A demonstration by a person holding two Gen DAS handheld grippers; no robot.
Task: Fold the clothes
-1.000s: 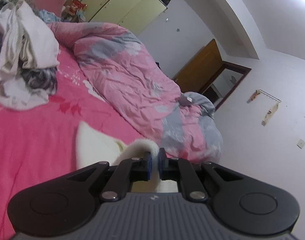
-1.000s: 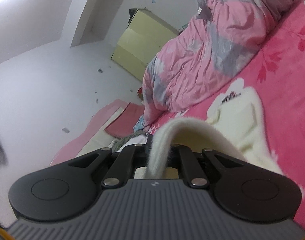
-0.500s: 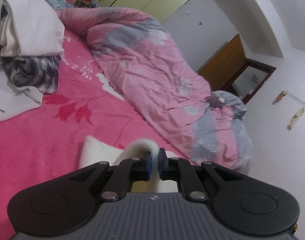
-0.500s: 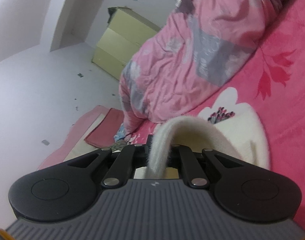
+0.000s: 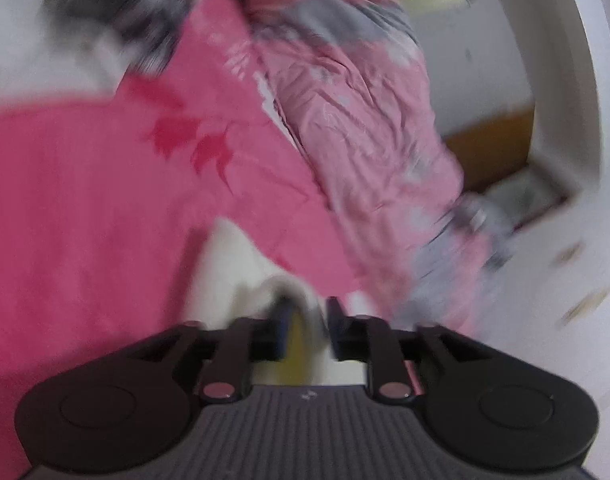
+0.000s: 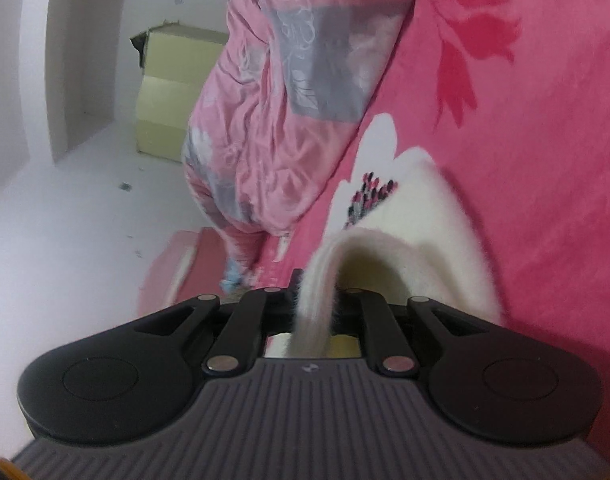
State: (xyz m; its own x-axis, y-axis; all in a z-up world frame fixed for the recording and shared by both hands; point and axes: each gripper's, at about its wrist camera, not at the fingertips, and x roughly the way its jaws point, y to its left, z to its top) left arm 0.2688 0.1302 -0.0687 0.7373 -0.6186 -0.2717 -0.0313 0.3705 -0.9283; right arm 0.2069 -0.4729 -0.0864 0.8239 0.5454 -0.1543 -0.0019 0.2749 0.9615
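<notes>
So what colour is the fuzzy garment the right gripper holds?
Cream white, clearest in the right wrist view.

No readable text or labels; the blurred left view may hide some.

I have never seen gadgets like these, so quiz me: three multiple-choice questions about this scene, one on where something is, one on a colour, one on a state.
1. Where does the cream fuzzy garment lie?
A. on the pink bed sheet
B. on the floor
C. in the cabinet

2. What colour is the cabinet by the wall?
A. black
B. pale yellow-green
C. red

3. What is the right hand-held gripper doing?
A. spread wide, holding nothing
B. gripping a book
C. pinching the garment's edge

Answers:
1. A, since the garment spreads over the sheet beside the rumpled quilt.
2. B, its panels look pale yellow-green.
3. C, fuzzy cloth runs between its fingers.
</notes>
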